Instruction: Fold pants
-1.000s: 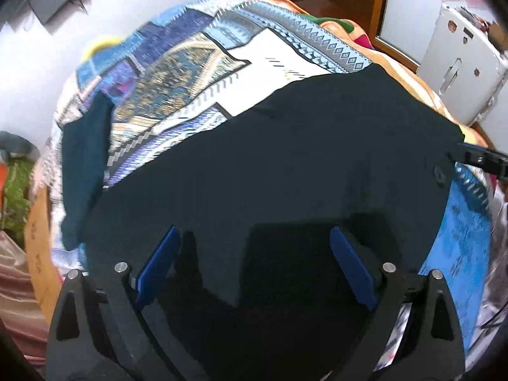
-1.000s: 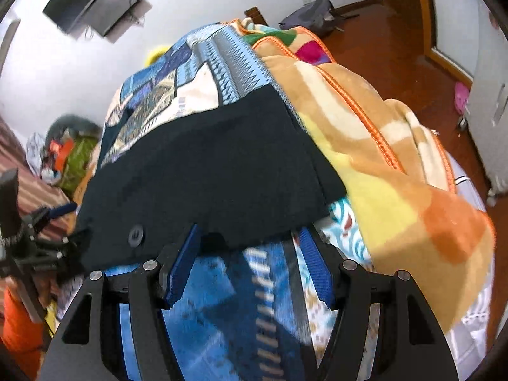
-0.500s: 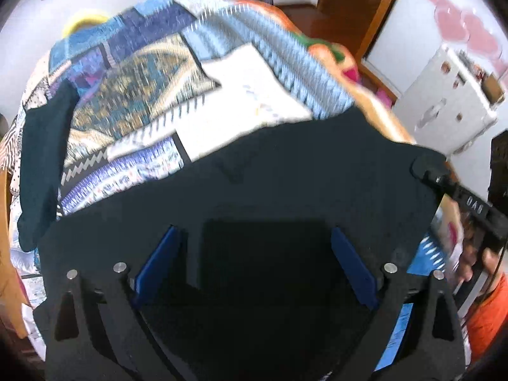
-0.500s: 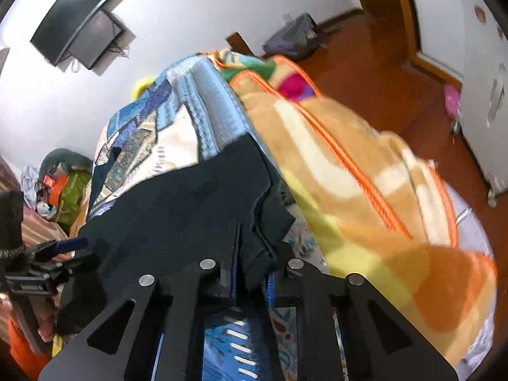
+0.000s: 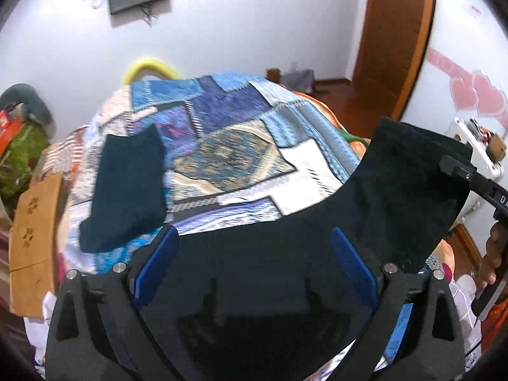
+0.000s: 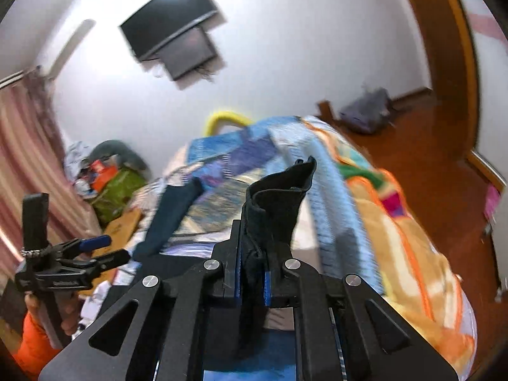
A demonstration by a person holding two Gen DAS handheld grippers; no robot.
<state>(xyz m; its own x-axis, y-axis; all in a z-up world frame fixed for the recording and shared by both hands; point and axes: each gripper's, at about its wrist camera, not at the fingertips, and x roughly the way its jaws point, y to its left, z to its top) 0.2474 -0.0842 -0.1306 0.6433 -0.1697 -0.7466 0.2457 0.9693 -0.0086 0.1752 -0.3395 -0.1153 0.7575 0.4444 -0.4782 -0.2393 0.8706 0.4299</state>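
The right claw is pressed together on a bunched edge of the black pants. The cloth runs up from between its blue pads and stands above them as a crumpled, folded flap, lifted off the bed. In the left wrist view that same corner of the pants is raised on the right side, where the tip of the right claw meets it, and the fabric sweeps down in a curve from there toward the near edge of the frame.

The left claw is spread wide, its two blue pads well apart. The dark cloth fills the space between and below them, so the pants lie directly under and ahead of this claw; whether the pads touch the fabric cannot be told. In the right wrist view the left claw shows at the far left, its fingers apart.

Beyond the pants the patchwork blue quilt covers the bed, and a separate dark teal garment lies on it to the left, apart from the pants. An orange and yellow blanket is heaped along the right side of the bed. A television hangs on the white wall.
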